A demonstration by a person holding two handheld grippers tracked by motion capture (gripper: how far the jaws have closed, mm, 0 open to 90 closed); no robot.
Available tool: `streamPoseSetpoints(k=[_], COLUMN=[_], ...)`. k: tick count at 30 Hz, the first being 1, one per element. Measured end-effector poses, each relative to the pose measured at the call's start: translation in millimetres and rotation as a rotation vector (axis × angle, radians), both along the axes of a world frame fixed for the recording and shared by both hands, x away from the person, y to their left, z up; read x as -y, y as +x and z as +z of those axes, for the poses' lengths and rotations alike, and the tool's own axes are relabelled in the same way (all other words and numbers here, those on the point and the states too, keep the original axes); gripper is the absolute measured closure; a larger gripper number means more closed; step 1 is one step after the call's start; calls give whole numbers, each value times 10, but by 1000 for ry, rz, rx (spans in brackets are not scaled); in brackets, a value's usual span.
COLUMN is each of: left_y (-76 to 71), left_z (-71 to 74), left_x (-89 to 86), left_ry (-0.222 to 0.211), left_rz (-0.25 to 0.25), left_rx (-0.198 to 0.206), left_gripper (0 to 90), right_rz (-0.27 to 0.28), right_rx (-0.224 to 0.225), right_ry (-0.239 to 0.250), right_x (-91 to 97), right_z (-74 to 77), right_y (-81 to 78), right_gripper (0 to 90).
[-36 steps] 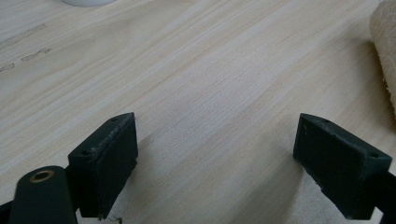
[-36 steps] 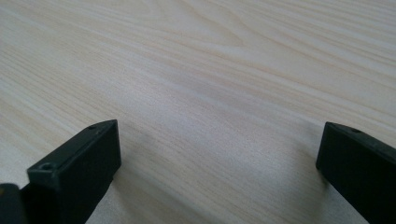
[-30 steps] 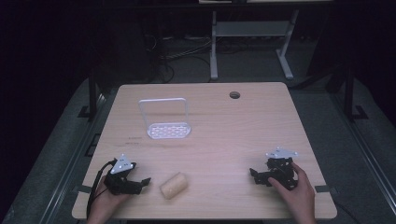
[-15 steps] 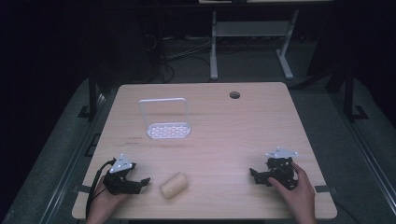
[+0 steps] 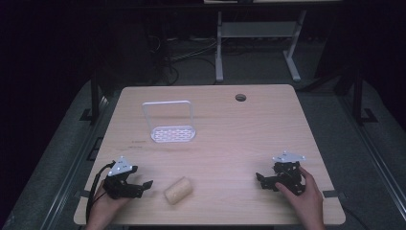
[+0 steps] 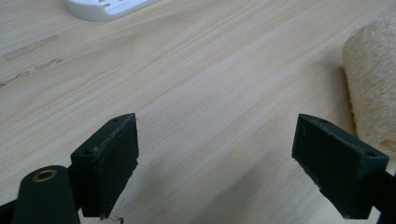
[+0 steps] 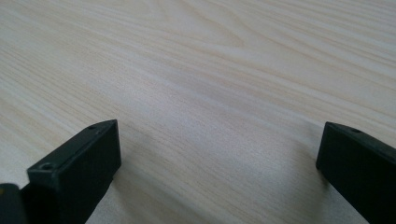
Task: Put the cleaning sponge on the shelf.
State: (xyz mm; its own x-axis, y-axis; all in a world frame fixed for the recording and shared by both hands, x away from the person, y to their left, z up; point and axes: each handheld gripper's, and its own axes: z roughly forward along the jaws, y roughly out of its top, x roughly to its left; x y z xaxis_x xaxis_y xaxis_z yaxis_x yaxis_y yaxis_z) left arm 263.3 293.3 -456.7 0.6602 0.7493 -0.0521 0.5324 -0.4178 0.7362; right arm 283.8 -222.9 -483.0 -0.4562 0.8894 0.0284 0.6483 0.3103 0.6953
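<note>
Table: pale wood-grain top (image 5: 230, 139), rectangular with rounded corners, matt; a small dark round hole (image 5: 240, 97) sits toward 1 o'clock from its centre.
Roll: a short cylinder of cream, coarse, fibrous weave (image 5: 178, 190), lying on its side near the front edge at about 7 o'clock; in the left gripper view its nubbly end shows at 3 o'clock, just beside the jaw on that side, though I cannot tell whether they touch.
Rack: a white plastic tray (image 5: 173, 133) with a slotted, perforated base and a thin upright rectangular hoop rising from its back edge, at about 10 o'clock on the table; nothing lies on the slotted base.
Marks: faint grey smudged lines (image 5: 139, 143) on the wood just left of the rack, toward 9 o'clock.
Left gripper: black, with a grey three-cornered plate on top (image 5: 143, 184), held low at 7 o'clock, just left of the roll; jaws spread wide and released, bare wood between the flat rectangular pads.
Right gripper: black, same grey plate (image 5: 261, 178), at 5 o'clock, well apart from the roll; jaws released and wide apart over bare wood.
Hands: the left hand (image 5: 103, 208) and the right hand (image 5: 302, 196) grip the gripper bodies from the front edge.
</note>
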Motion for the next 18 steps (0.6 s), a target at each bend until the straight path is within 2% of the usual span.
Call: streamPoseSetpoints(k=[18], left_y=[-55], left_z=[137], left_x=[145], left_ry=[-19], left_rz=[-43], left_rx=[15], left_gripper=[142], right_rz=[-1], right_rx=[0], right_ry=[0], right_x=[0], right_z=[0], right_y=[0], right_gripper=[0])
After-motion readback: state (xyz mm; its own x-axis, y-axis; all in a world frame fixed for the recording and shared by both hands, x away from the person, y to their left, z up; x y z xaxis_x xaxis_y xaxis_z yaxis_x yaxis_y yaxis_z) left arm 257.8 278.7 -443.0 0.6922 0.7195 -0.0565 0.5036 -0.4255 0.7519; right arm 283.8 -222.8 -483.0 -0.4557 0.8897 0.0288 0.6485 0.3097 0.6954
